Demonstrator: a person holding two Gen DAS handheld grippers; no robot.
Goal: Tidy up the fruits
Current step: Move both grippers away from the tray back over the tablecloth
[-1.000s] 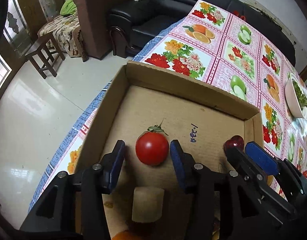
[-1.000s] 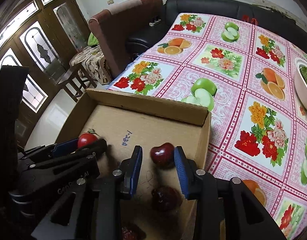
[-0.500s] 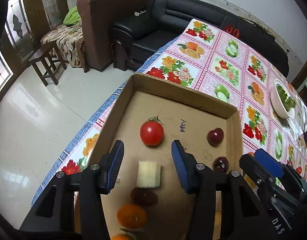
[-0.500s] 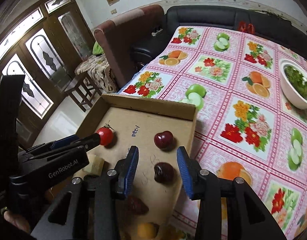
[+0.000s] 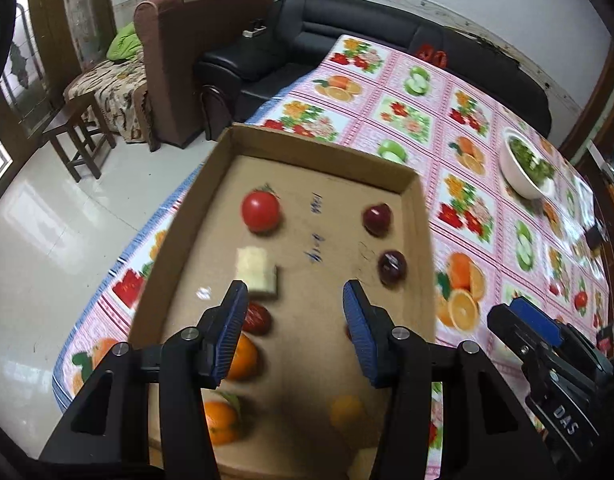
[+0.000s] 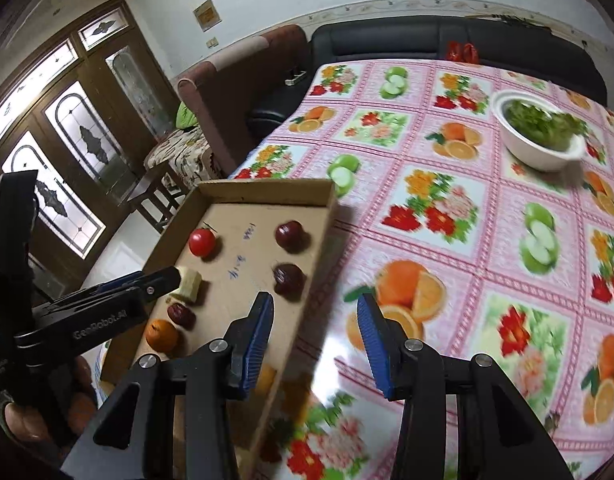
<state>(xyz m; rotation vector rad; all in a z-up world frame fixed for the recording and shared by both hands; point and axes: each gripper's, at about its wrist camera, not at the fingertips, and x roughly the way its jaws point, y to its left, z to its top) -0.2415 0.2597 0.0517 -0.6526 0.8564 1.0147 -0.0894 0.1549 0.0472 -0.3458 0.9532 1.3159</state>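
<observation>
A shallow cardboard box [image 5: 421,216] lies on the table with fruit in two rows. In the left wrist view it holds a red tomato [image 5: 260,211], a pale yellow chunk [image 5: 256,271], a dark red date [image 5: 257,319], oranges [image 5: 243,357] and two dark red plums [image 5: 377,219]. My left gripper [image 5: 295,330] is open and empty above the near half of the box. My right gripper [image 6: 315,334] is open and empty above the box's right wall [image 6: 315,264]. The tomato [image 6: 201,241] and plums [image 6: 289,235] also show there.
A white bowl of greens [image 6: 541,130] stands at the far right of the fruit-print tablecloth [image 6: 447,208]. A black sofa [image 5: 307,36] and a brown armchair [image 5: 187,40] stand beyond the table's far edge. A wooden stool [image 5: 81,136] stands on the tiled floor at left.
Both grippers have pulled back and up from the box. The tomato and the plum lie where the fingers were around them. More fruit has come into view.
</observation>
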